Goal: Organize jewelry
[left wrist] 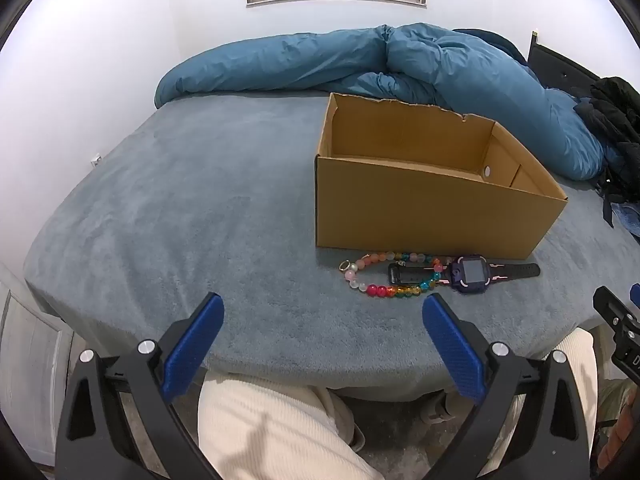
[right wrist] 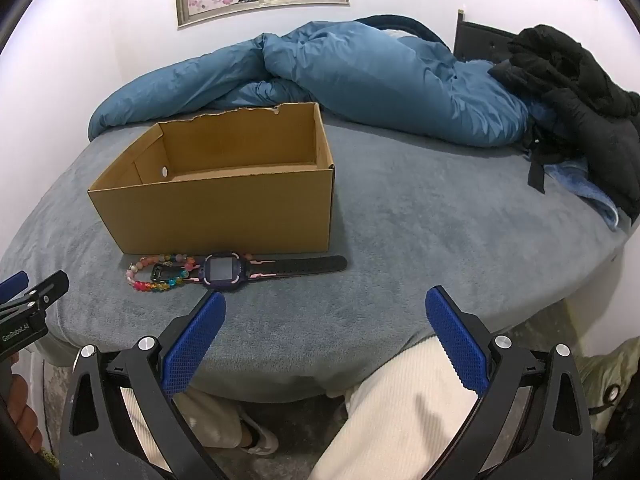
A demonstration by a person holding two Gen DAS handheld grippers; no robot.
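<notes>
A colourful bead bracelet (left wrist: 370, 276) lies on the grey bed cover in front of an open cardboard box (left wrist: 420, 208). A purple smartwatch (left wrist: 468, 274) with a black strap lies across the bracelet's right side. Both also show in the right wrist view: bracelet (right wrist: 154, 278), watch (right wrist: 222, 272), box (right wrist: 224, 204). My left gripper (left wrist: 322, 304) is open and empty, near the bed's front edge, to the left of and nearer than the bracelet. My right gripper (right wrist: 326, 298) is open and empty, to the right of and nearer than the watch.
A blue duvet (left wrist: 360, 60) is bunched along the far side of the bed. Black clothing (right wrist: 572, 92) lies at the right. The grey bed cover (left wrist: 180, 200) stretches left of the box. The person's white-trousered legs (right wrist: 400, 400) are below the bed edge.
</notes>
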